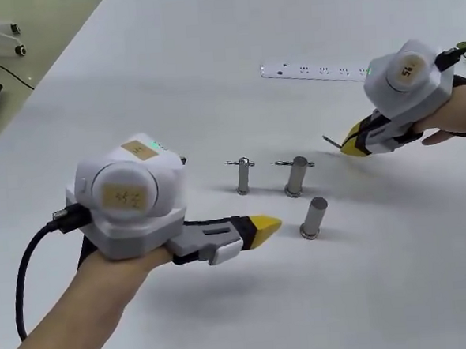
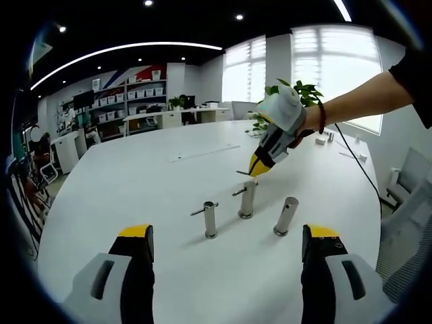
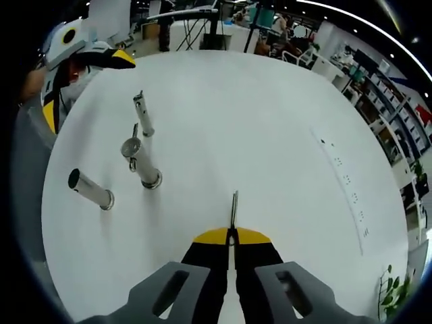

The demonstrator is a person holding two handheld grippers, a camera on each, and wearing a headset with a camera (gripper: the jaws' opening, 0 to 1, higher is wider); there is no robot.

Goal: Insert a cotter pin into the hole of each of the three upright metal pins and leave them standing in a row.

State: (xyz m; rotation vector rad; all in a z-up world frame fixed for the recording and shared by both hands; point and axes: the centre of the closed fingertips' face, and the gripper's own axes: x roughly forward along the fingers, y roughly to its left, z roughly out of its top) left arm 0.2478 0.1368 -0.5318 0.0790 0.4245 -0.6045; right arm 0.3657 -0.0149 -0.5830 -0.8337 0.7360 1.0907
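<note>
The right gripper (image 3: 231,234) pinches a cotter pin (image 3: 233,209) pointing straight ahead, its back end hidden. The left gripper (image 2: 228,236) gapes wide.

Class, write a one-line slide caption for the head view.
Right gripper holds a cotter pin near three upright metal pins; two are pinned, the nearest pin is bare.

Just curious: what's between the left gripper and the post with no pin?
Nothing; only bare table separates the left gripper and that post, in the head view.
</note>
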